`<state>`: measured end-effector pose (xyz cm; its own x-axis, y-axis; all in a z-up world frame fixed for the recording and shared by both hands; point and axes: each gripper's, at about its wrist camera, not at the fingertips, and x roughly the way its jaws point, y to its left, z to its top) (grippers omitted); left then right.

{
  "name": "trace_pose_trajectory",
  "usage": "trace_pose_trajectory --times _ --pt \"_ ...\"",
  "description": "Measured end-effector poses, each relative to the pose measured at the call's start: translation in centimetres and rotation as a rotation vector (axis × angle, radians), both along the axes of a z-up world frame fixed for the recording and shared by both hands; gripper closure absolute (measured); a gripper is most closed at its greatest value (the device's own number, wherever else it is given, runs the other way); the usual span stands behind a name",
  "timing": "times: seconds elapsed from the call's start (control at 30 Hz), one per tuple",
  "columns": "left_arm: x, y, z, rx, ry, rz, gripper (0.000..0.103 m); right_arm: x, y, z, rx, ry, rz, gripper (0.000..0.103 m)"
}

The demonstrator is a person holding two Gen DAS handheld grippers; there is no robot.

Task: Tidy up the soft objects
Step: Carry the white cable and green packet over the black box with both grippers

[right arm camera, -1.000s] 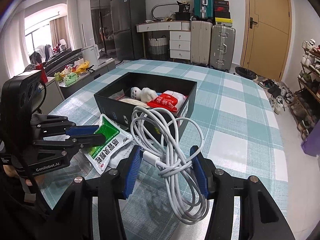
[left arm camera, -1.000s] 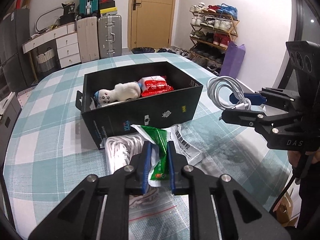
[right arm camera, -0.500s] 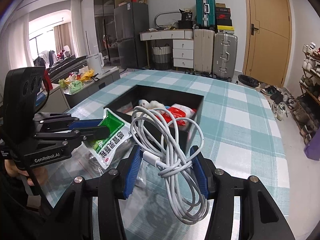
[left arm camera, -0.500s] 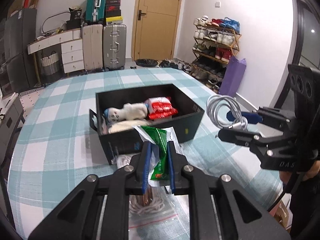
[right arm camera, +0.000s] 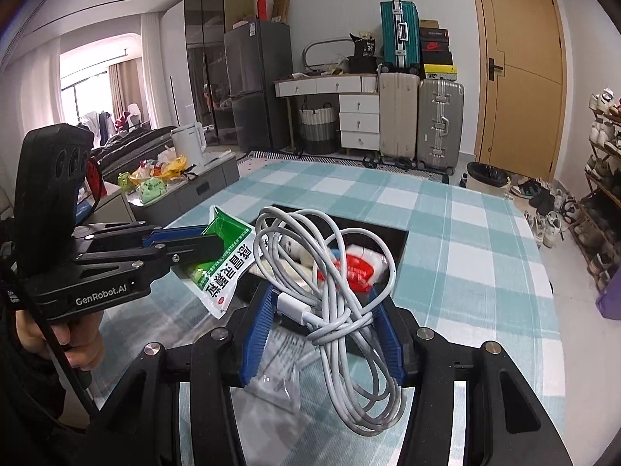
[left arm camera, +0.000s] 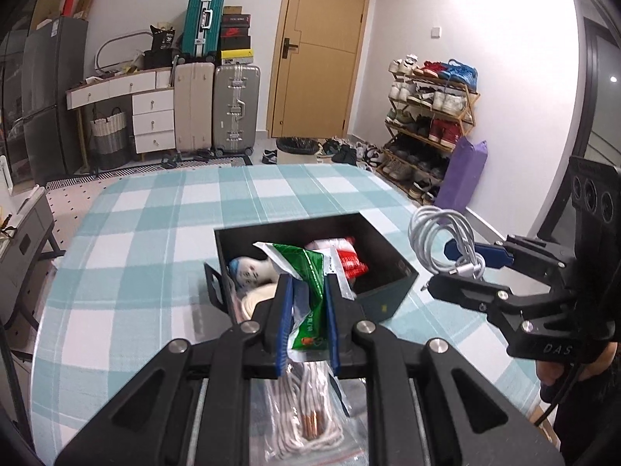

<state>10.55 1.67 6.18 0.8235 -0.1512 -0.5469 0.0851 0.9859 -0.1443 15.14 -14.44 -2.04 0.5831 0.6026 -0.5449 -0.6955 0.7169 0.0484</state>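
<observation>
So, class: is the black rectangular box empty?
No: the black rectangular box already holds a white plush doll and a red-and-white packet.

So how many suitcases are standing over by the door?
3: a teal suitcase on top, a beige suitcase and a silver suitcase upright below, left of the door. Others may be hidden.

Left gripper [left arm camera: 306, 295], bottom centre of frame, clamped on a green-and-white sachet [left arm camera: 308, 287]; sachet sticks up over the near edge of the black box [left arm camera: 388, 295]. Box sits mid-frame on the teal-checked tablecloth [left arm camera: 155, 240], holding a white plush doll [left arm camera: 248, 272] and a red-and-white pack [left arm camera: 349, 260]. Clear bag of white cord [left arm camera: 306, 415] lies under the gripper at bottom edge. Right gripper [left arm camera: 462, 275], right of frame beside the box, grips a coiled white cable [left arm camera: 442, 237].
</observation>
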Motion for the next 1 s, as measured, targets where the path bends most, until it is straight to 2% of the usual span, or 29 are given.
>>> trace_pose_trajectory --times 0.37,1.0 --pt "2.8 1.4 0.4 -0.016 -0.007 0.008 0.089 2.4 1.8 1.1 0.006 -0.001 -0.003 0.052" --pt "6.7 2.5 -1.7 -0.006 0.036 0.035 0.089 7.0 5.0 0.0 0.039 0.009 0.003 0.052"
